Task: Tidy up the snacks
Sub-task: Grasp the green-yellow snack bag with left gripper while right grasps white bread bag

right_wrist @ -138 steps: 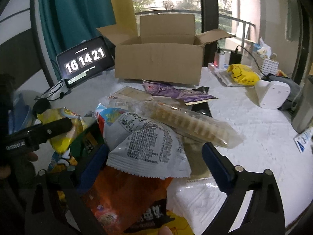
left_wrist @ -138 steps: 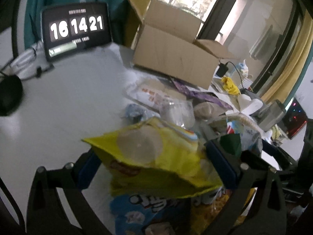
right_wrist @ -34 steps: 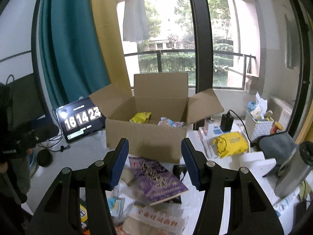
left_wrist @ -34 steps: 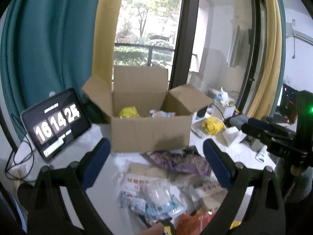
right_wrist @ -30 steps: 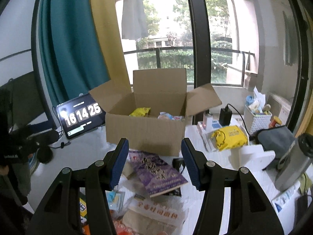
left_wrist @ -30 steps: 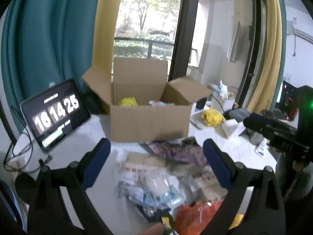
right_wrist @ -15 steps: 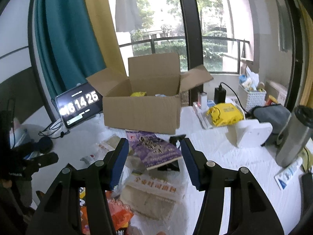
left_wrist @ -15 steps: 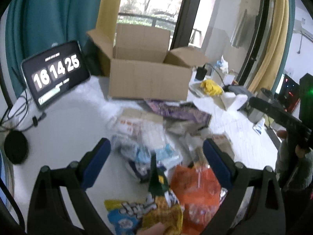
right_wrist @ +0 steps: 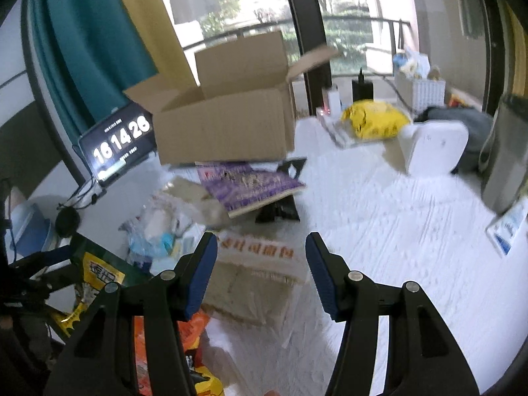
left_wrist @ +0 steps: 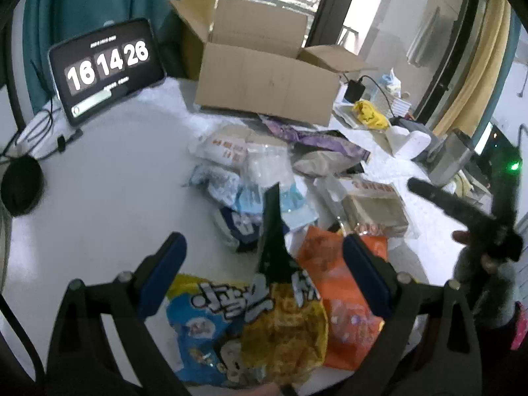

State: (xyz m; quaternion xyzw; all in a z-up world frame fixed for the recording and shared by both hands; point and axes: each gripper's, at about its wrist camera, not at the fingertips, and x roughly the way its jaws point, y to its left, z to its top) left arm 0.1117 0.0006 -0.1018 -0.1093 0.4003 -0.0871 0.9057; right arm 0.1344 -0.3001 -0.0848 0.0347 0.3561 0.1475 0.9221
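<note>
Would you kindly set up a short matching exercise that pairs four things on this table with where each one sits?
Things:
1. open brown cardboard box
2. black tablet showing a clock
3. orange snack bag
4. purple flat snack packet

Places:
A. nearest, beside the blue-and-yellow snack bag
B. far middle of the table
C. just in front of the box
D. far left, leaning upright

Pairs: 1-B, 2-D, 3-A, 4-C

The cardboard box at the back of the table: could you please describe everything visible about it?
The cardboard box is plain brown corrugated card, upright at the far side of the white table, beside the clock tablet. Its top is open, with all flaps spread outward. Its contents are not visible. A purple snack packet lies against its front base.
</note>
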